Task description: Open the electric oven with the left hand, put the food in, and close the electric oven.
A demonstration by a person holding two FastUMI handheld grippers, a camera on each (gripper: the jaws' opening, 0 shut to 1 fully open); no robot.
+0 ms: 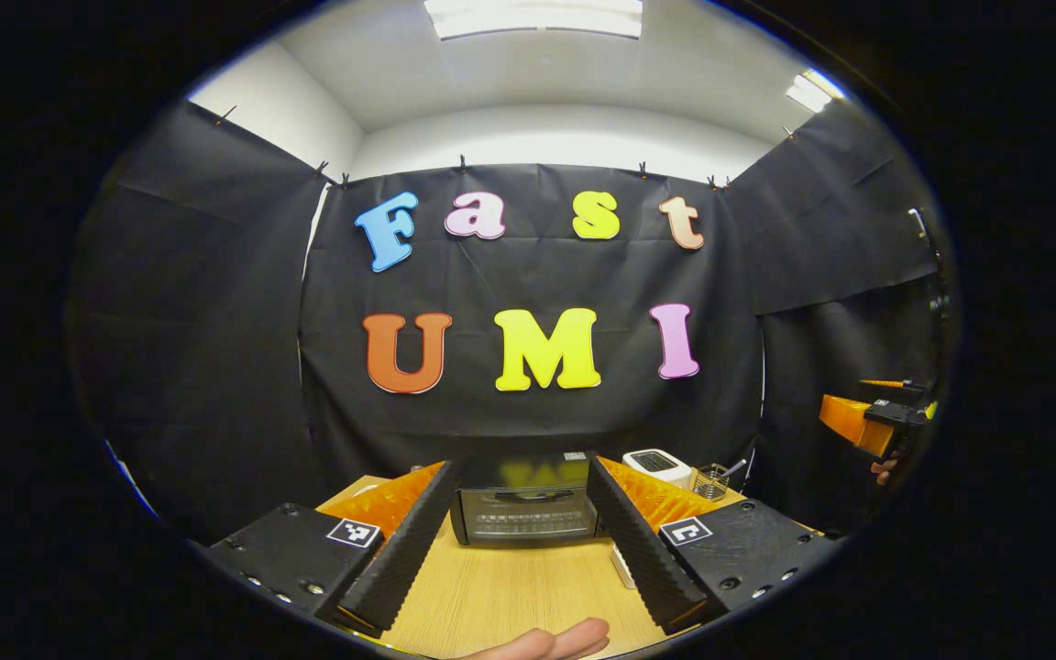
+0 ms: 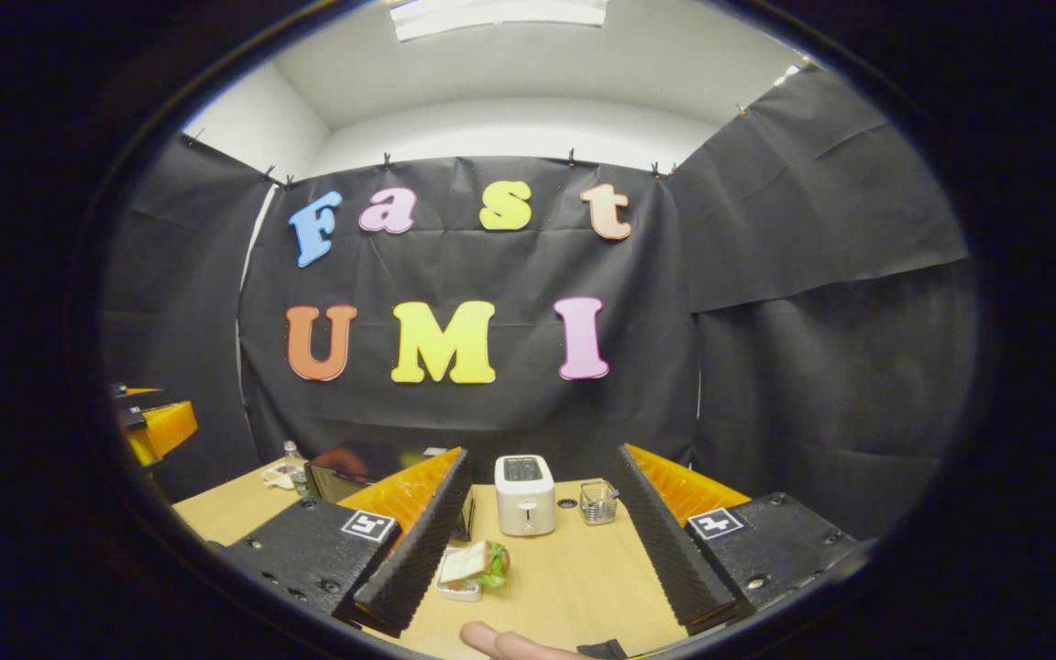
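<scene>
Both tongs, left (image 1: pixel 528 550) and right (image 2: pixel 542 550), gape released; we face the closed oven (image 1: pixel 525 502) at twelve o'clock, door handle next.

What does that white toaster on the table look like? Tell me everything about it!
The toaster is a small white box with rounded corners, probably plastic. Its top has a dark slot area for bread, and a little knob or lever shows low on the front. It stands upright on the wooden table, near the back. A small wire basket sits just to its right, apart from it. The sandwich lies in front of it, closer to the camera. Nothing is touching it.
</scene>
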